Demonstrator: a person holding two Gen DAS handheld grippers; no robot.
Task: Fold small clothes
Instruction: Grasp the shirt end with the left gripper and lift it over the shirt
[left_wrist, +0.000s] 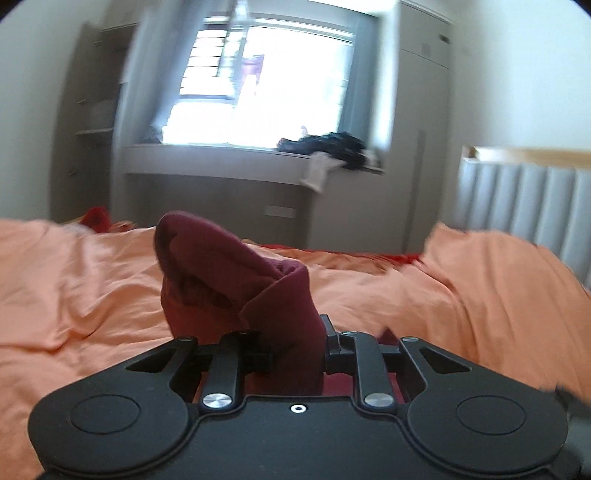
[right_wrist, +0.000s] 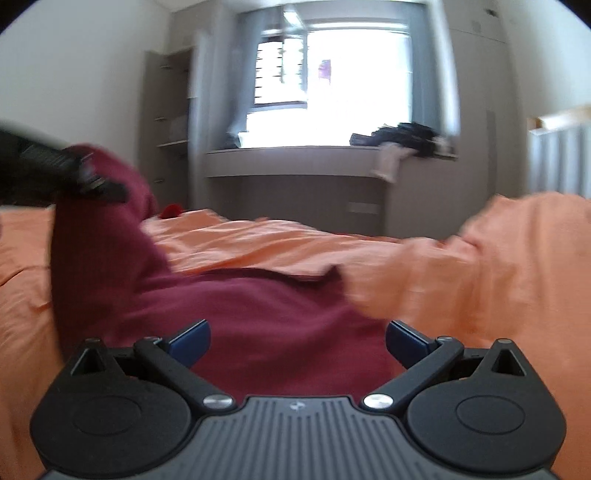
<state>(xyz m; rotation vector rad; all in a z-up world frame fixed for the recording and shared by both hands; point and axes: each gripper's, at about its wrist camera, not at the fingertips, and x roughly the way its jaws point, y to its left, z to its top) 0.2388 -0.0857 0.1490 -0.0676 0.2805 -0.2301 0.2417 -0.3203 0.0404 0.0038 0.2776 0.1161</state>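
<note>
A dark red garment (right_wrist: 266, 317) lies on an orange bedsheet (right_wrist: 480, 266). My left gripper (left_wrist: 295, 354) is shut on a bunched edge of the dark red garment (left_wrist: 229, 280) and holds it lifted above the bed. In the right wrist view the left gripper (right_wrist: 110, 190) shows at the far left, with the cloth hanging from it. My right gripper (right_wrist: 297, 341) is open, its blue fingertips (right_wrist: 192, 341) spread just over the flat part of the garment, holding nothing.
The orange bedsheet (left_wrist: 74, 288) is wrinkled, with a raised fold at the right (right_wrist: 535, 221). Beyond the bed are a grey window ledge (left_wrist: 221, 155) with a dark pile of clothes (left_wrist: 340, 146), shelves at the left (right_wrist: 170, 110), and a padded headboard (left_wrist: 524, 199) at the right.
</note>
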